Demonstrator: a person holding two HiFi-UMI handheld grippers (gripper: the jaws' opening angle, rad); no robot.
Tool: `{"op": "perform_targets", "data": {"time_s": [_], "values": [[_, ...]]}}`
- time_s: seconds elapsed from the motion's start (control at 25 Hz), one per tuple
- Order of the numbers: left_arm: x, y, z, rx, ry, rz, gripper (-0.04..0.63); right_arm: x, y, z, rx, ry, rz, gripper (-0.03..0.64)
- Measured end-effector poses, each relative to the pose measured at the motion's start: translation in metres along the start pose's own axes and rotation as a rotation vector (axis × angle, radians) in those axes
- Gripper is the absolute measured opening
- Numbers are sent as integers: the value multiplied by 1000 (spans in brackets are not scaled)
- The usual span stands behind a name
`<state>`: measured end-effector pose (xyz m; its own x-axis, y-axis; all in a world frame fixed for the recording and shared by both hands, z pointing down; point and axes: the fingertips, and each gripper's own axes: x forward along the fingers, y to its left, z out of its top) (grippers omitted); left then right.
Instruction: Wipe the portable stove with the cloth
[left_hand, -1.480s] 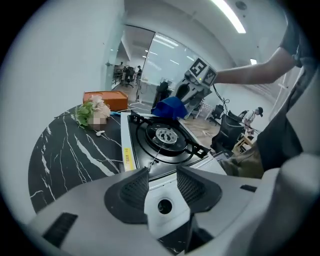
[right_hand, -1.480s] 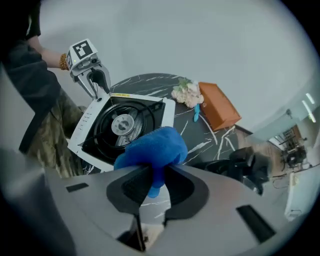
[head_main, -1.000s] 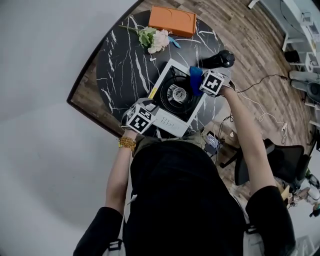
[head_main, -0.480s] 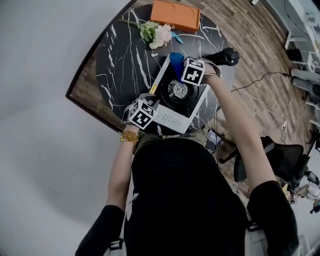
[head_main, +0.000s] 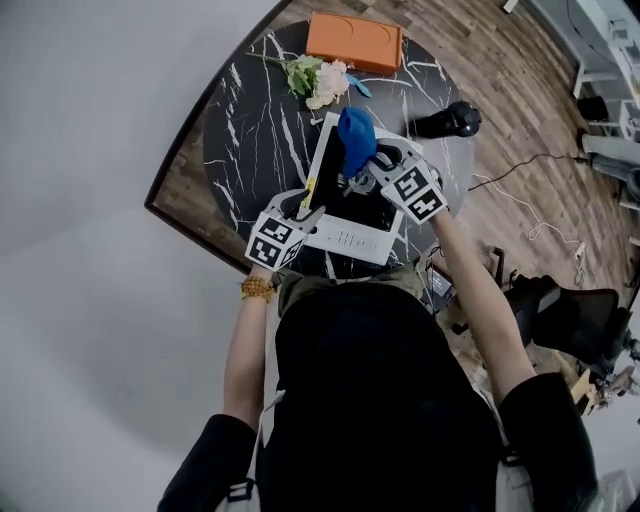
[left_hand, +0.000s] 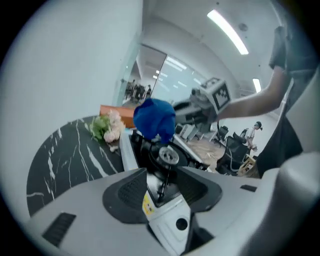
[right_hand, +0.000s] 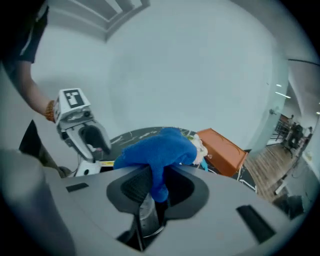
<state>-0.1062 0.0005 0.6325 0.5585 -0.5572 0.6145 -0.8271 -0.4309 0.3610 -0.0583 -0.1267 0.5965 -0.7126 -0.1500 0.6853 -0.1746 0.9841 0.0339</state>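
Cloth (head_main: 355, 135), blue, is bunched and pinched in right gripper (right_hand: 157, 187). Jaws are narrow on it and have just been closing further. It's held over far-left part of stove (head_main: 345, 238), above burner (left_hand: 168, 156); contact w/ stove can't be told.

Stove is set on round black marbled table (head_main: 250, 130), at the edge nearest the person. Its near-left corner is taken between jaws of left gripper (left_hand: 160, 187). Those jaws are parted fairly wide and have just been opening; whether pads still press on it can't be made out.

View diffs:
- Right gripper view: a tail of cloth is seen hanging down between the pads; not shown from head view.
- Left gripper view: yellow label (left_hand: 148, 204) is seen on stove's corner; hidden in head view by the gripper.
- Head view only: stove's white front panel w/ a row of marks.

Writing: label print and panel marks are too small to be read.

Beyond stove: flowers (head_main: 320, 78), then orange box (head_main: 355, 40). Far-right of stove: black object (head_main: 447, 120), type unclear.
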Motion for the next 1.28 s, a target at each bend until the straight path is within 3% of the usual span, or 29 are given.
{"op": "perform_targets", "data": {"time_s": [0.08, 0.16, 0.28, 0.36, 0.44, 0.56, 0.72, 0.8, 0.84, 0.96, 1.04, 1.2, 1.28], "values": [[-20, -13, 40, 93, -144, -66, 218, -23, 41, 7, -59, -52, 61, 66], [-29, -38, 65, 247, -175, -182, 235, -35, 87, 6, -137, -57, 150, 66], [-22, -77, 55, 459, -22, -397, 233, -39, 134, -5, -216, -33, 202, 66], [-18, -90, 39, 522, 82, -496, 233, -37, 148, -15, -262, -5, 190, 66], [-15, -93, 31, 514, 119, -538, 233, -35, 154, -21, -295, 2, 147, 66], [-4, -93, 36, 425, 75, -568, 216, -37, 147, -30, -352, 22, 25, 66], [4, -94, 43, 283, 13, -622, 107, -46, 135, -40, -245, 16, -74, 74], [10, -80, 50, 247, -10, -571, 98, -57, 124, -47, -143, 6, -121, 100], [14, -64, 55, 245, -12, -495, 98, -64, 118, -53, -99, 13, -149, 103], [29, 14, 72, 275, 30, -160, 100, -80, 112, -83, -23, 83, -200, 103], [46, 54, 84, 291, 82, -13, 100, -84, 120, -108, -2, 146, -182, 111], [90, 86, 84, 365, 236, 86, 101, -79, 151, -143, 53, 242, -92, 186], [97, 89, 81, 372, 265, 94, 101, -73, 161, -153, 78, 272, -79, 203]]}}
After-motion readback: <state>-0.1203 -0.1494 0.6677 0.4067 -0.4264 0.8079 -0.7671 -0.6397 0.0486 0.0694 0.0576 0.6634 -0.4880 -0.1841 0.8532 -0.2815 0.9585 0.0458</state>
